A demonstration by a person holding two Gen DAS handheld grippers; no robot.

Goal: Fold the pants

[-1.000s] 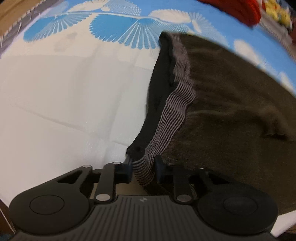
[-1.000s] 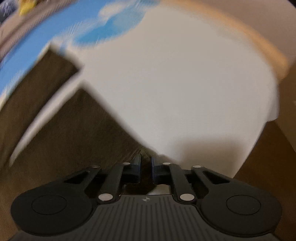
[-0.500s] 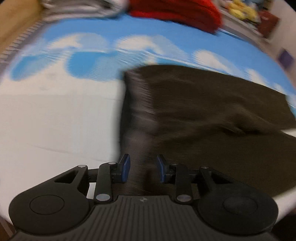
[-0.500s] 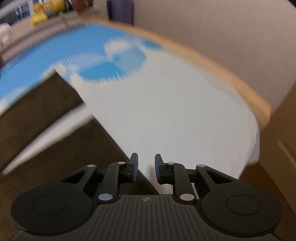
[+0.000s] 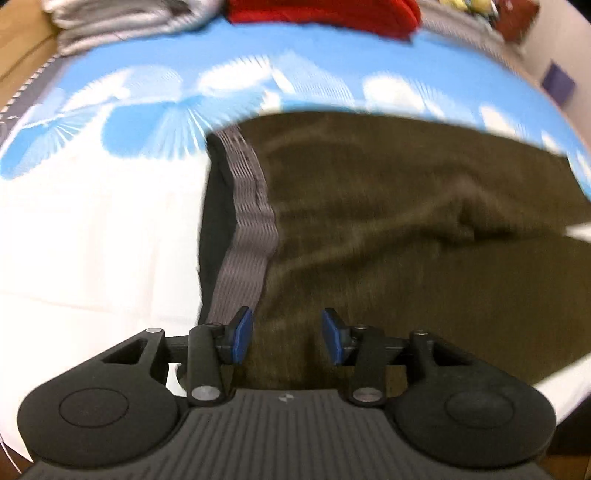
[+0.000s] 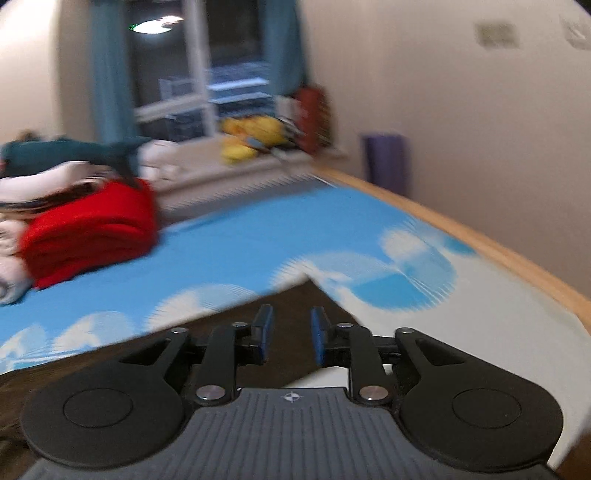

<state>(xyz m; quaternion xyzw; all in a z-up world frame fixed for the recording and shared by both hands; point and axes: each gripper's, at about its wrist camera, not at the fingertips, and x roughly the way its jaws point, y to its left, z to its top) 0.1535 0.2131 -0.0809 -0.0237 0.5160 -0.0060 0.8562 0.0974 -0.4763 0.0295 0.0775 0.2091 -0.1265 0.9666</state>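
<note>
Dark olive-brown pants (image 5: pixel 388 229) lie flat on the bed, with a grey ribbed waistband (image 5: pixel 251 221) at their left end. My left gripper (image 5: pixel 286 334) is open and empty, above the pants just right of the waistband. In the right wrist view a leg end of the pants (image 6: pixel 291 306) lies under my right gripper (image 6: pixel 288 334), which is open and empty above it.
The bed sheet (image 5: pixel 92 229) is white near me and blue with white fan shapes (image 6: pixel 240 251) farther off. A red folded garment (image 6: pixel 92 229) and piled clothes (image 5: pixel 122 18) sit at the far end. A wooden bed edge (image 6: pixel 480 236) runs along the right, by the wall.
Both grippers have let go of the pants and opened wider. Both have lifted and pulled back; the right view has tilted up toward the room.
</note>
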